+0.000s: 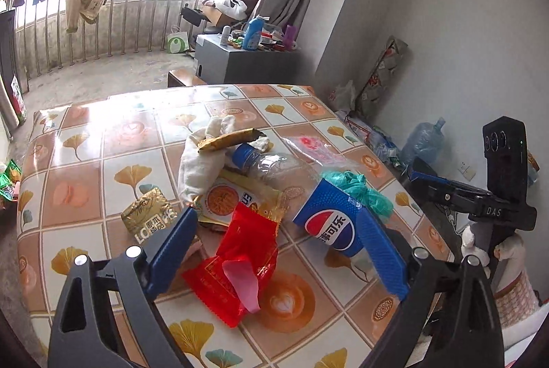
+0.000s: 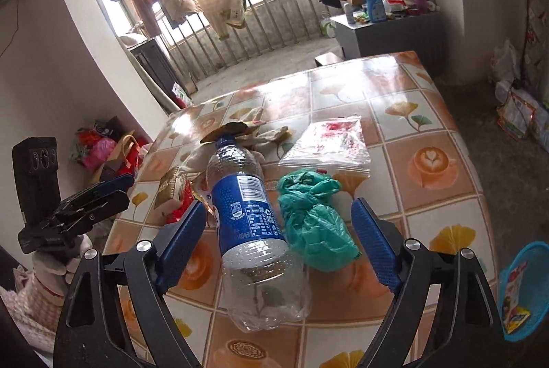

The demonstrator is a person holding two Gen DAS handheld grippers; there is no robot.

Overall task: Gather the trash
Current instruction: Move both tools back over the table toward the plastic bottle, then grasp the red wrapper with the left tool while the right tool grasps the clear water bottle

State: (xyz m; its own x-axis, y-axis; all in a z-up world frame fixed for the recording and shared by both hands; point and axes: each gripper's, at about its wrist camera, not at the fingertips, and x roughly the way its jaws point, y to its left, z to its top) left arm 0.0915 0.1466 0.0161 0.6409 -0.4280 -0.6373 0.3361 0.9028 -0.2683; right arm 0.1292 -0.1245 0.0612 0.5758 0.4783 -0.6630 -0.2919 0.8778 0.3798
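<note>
Trash lies on the tiled table (image 1: 85, 162): a red wrapper (image 1: 236, 261), a gold packet (image 1: 147, 217), a yellow mooncake wrapper (image 1: 233, 196), a white cloth (image 1: 202, 162), an empty Pepsi bottle (image 1: 326, 224), a green crumpled bag (image 1: 360, 186) and a clear zip bag (image 1: 315, 148). My left gripper (image 1: 278, 230) is open, its fingers either side of the red wrapper. My right gripper (image 2: 278, 224) is open around the Pepsi bottle (image 2: 250, 213) and green bag (image 2: 312, 224). The zip bag (image 2: 329, 141) lies beyond them. The right gripper also shows at the right edge of the left wrist view (image 1: 425, 179), and the left gripper at the left edge of the right wrist view (image 2: 103, 186).
A blue basket (image 2: 528, 292) holding wrappers sits low at the table's right side. A grey cabinet (image 1: 240, 59) with bottles stands behind the table. Bags and a water jug (image 1: 425, 138) lie along the wall. A balcony railing (image 1: 103, 8) with hanging clothes is at the back.
</note>
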